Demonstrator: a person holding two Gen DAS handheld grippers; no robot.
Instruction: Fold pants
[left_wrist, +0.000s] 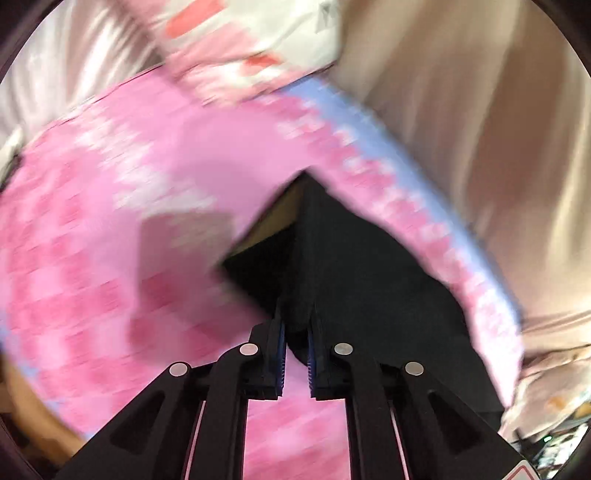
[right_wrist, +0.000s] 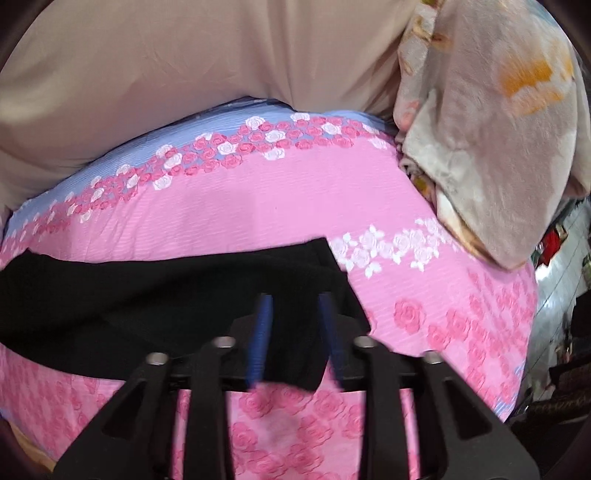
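Note:
The black pants (left_wrist: 369, 280) lie on a pink rose-print sheet (left_wrist: 110, 221); this view is blurred. My left gripper (left_wrist: 296, 314) points down at them, its jaws nearly together and pinching a fold of the black cloth between the blue pads (left_wrist: 282, 350). In the right wrist view the pants (right_wrist: 147, 295) stretch as a dark band across the sheet (right_wrist: 258, 206), ending in a corner at the right. My right gripper (right_wrist: 295, 297) hovers over that corner with its jaws apart; black cloth shows between the fingers (right_wrist: 263, 332), but they do not press on it.
A beige cover (right_wrist: 184, 55) is bunched up behind the sheet. A pale flowered fleece blanket (right_wrist: 498, 129) hangs at the right. Dark clutter (right_wrist: 561, 332) sits past the bed's right edge. A white and red patterned cloth (left_wrist: 240, 37) lies at the far side.

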